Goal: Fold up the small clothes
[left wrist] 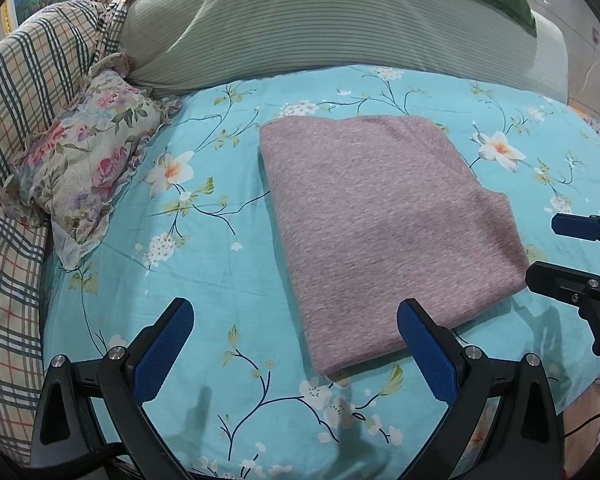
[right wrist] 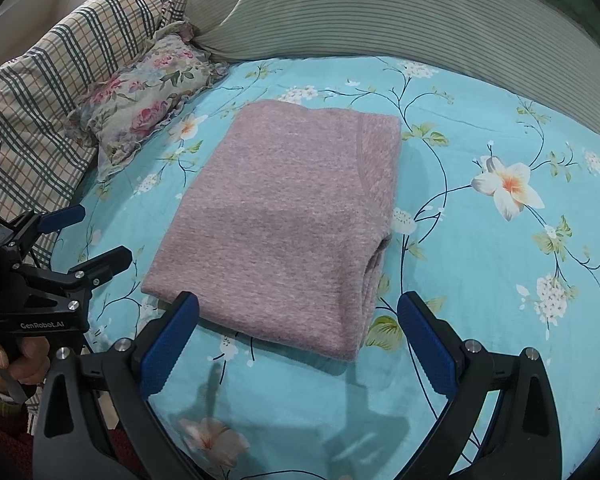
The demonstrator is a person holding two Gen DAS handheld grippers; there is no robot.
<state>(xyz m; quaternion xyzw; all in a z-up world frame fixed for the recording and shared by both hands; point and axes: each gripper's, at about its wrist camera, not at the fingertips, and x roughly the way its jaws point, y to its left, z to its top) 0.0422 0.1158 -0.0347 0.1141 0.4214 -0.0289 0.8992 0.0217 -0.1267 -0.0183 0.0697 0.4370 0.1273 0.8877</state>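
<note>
Mauve knit, your garment [left wrist: 384,224] lies as a flat folded rectangle on the floral bed sheet [left wrist: 228,264], well apart from the flowered pillow [left wrist: 88,160]. Through the left wrist camera, your left hand-held gripper [left wrist: 296,344] hangs spread wide and empty just short of the garment's near edge.

From the right wrist, your right hand-held gripper [right wrist: 298,338] also gapes wide, holding nothing, at the garment's near edge. Folding looks essentially done; perhaps a final tidy remains.
</note>
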